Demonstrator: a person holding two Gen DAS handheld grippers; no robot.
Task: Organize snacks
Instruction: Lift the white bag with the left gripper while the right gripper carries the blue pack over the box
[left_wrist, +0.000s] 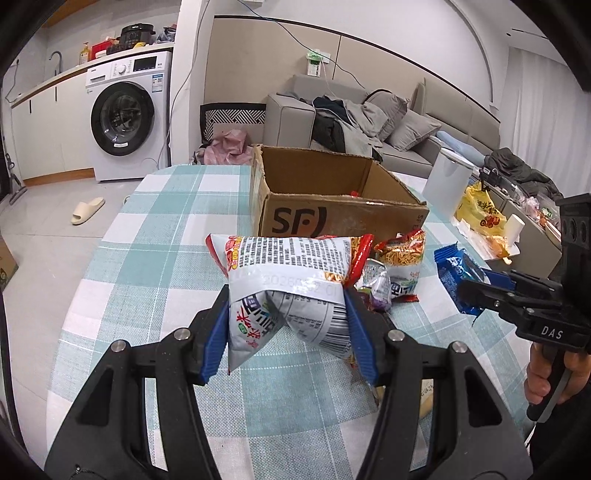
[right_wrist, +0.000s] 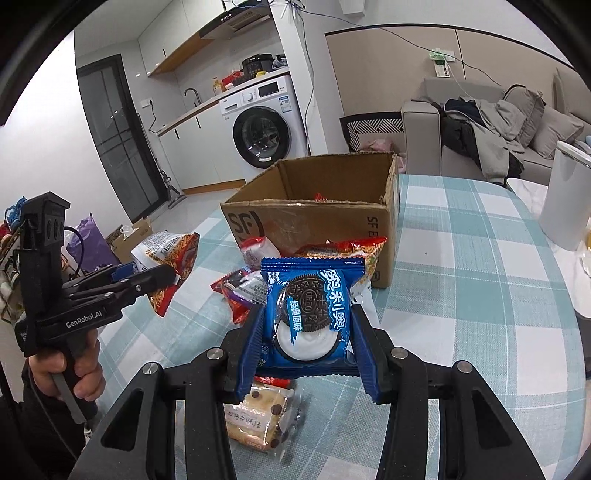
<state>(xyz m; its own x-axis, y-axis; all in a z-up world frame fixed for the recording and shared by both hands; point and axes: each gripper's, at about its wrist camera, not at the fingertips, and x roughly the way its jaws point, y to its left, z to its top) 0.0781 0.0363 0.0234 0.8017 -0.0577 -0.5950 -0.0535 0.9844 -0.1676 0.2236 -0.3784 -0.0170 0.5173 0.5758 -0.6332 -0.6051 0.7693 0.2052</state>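
My left gripper (left_wrist: 287, 308) is shut on a white and red noodle snack bag (left_wrist: 288, 254), held up above the checked tablecloth (left_wrist: 166, 240). My right gripper (right_wrist: 307, 325) is shut on a blue Oreo packet (right_wrist: 310, 314), also lifted off the table. Each gripper shows in the other view: the right gripper (left_wrist: 466, 293) with the Oreo packet (left_wrist: 456, 271), the left gripper (right_wrist: 162, 276) with the noodle bag (right_wrist: 168, 253). An open cardboard box (left_wrist: 332, 218) (right_wrist: 314, 221) stands just beyond both. Loose snacks lie in front of it: another noodle bag (left_wrist: 400, 258), a purple packet (left_wrist: 380, 291), a cookie pack (right_wrist: 258, 417).
A white canister (right_wrist: 565, 199) (left_wrist: 447, 181) stands on the table right of the box. A yellow bag (left_wrist: 480, 216) and clutter fill a low shelf beyond the table's right edge. A sofa (left_wrist: 406, 122) and a washing machine (left_wrist: 125, 118) stand behind.
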